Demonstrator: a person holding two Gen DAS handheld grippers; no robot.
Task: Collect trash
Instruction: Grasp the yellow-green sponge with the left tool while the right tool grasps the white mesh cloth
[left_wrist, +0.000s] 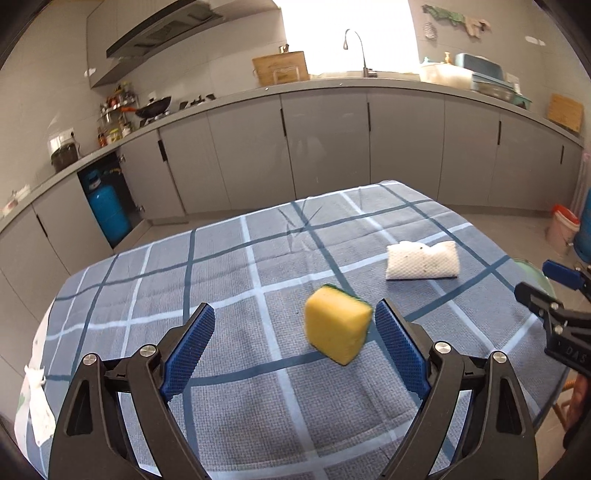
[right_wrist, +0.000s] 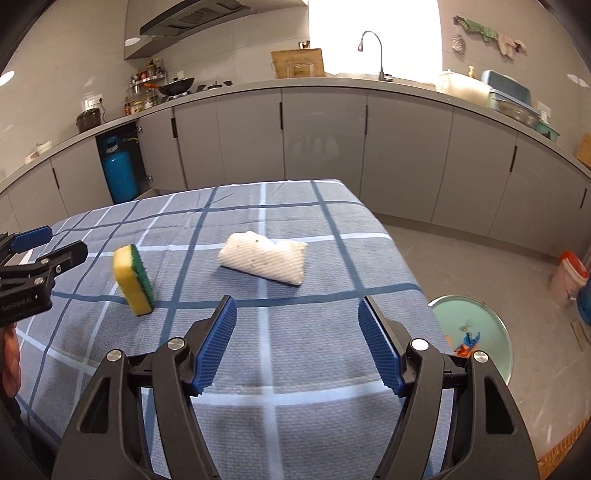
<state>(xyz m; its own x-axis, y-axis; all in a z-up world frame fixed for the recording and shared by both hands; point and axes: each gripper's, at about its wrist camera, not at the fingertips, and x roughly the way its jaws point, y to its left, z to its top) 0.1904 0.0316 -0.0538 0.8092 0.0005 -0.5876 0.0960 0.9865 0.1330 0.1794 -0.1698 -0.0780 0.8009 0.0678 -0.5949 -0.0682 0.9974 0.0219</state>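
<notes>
- One sponge (left_wrist: 338, 325): yellow, green-backed, blurred, tilted on edge above the checked tablecloth (left_wrist: 221, 266).
- One paper towel (left_wrist: 422, 260): white, speckled, crumpled, on the cloth.
- One bin (right_wrist: 495, 321), beside the table.
- Left gripper (left_wrist: 294, 341) and right gripper (right_wrist: 297, 343): each spread wide, holding nothing.

Only partial lettering shows — "DAS" on the right gripper (left_wrist: 537, 282), the rest unreadable.

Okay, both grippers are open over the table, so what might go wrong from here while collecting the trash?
1. The sponge looks tipped on an edge beside the left gripper; it may topple or get knocked away.
2. The crumpled paper towel is soft and flat, so the right gripper might pinch the checked tablecloth along with it.
3. The bin sits below the table edge; a drop could miss.
</notes>
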